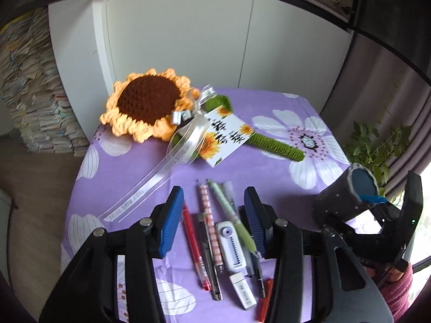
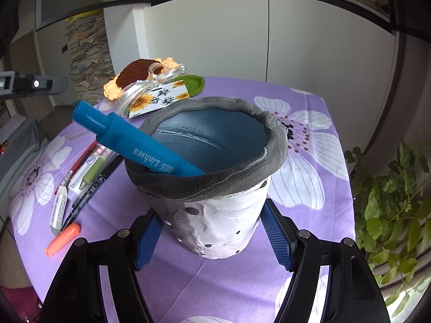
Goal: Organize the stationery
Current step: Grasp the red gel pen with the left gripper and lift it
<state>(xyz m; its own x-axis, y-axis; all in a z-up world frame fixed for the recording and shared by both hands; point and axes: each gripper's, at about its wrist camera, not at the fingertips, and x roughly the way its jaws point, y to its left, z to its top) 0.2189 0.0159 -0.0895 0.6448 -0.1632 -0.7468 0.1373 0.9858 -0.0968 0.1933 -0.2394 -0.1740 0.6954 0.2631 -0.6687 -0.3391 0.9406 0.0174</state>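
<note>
Your right gripper [image 2: 212, 238] clasped the grey-rimmed clay pen holder [image 2: 215, 188] between its jaws; your left gripper [image 1: 214, 223] hung released over the pens [image 1: 212, 231] beside that holder.

A purple tablecloth [image 1: 150, 167] with large white flower prints covers the table. A crocheted sunflower [image 1: 148, 102] lies at the far side, its green wrapped stem [image 1: 277, 146] pointing right. A white ribbon [image 1: 186, 140] and a sunflower-printed card [image 1: 225, 137] are attached near the head. White cabinet doors [image 1: 242, 35] stand behind. Stacked papers [image 1: 29, 94] are at left; a leafy plant [image 2: 390, 204] is at right.
</note>
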